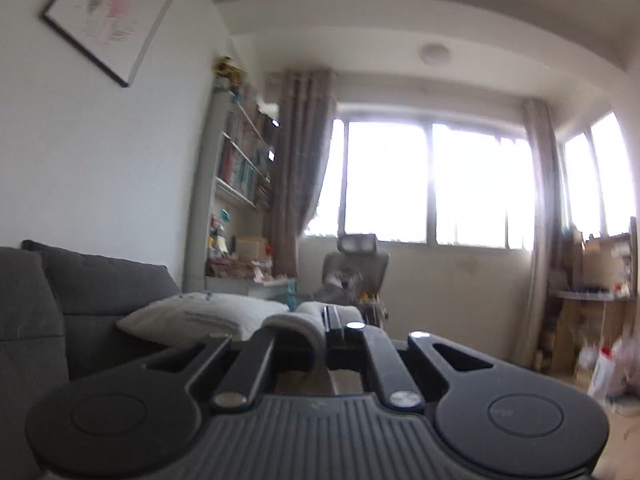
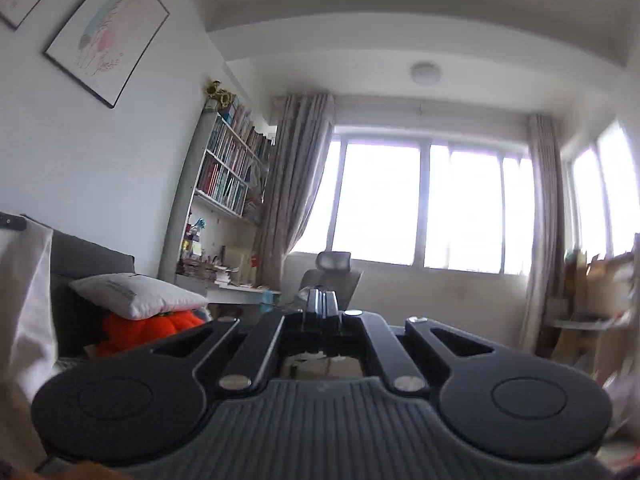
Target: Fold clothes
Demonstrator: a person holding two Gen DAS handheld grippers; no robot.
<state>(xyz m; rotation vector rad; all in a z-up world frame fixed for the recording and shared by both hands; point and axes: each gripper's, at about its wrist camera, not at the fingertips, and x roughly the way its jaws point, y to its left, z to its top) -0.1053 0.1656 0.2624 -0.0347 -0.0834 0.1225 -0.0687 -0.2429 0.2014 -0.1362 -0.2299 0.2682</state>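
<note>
A pale cloth (image 1: pixel 298 320) curls over the left finger of my left gripper (image 1: pixel 332 322), whose fingers are shut on it and held level toward the window. In the right wrist view a white garment (image 2: pixel 26 304) hangs along the left edge, below a dark tip (image 2: pixel 12 222) at its top corner. My right gripper (image 2: pixel 322 304) also points level into the room. Its fingers are pressed together, and no cloth shows between the tips. Pale fabric shows through the gap behind the right fingers (image 2: pixel 320 364).
A grey sofa (image 1: pixel 100 284) with a white pillow (image 1: pixel 200 314) runs along the left wall, and an orange plush toy (image 2: pixel 148 330) lies under the pillow. A bookshelf (image 2: pixel 228 176), a desk, an office chair (image 2: pixel 332 276), curtains and bright windows are ahead. Boxes and bags (image 1: pixel 608 368) stand on the right.
</note>
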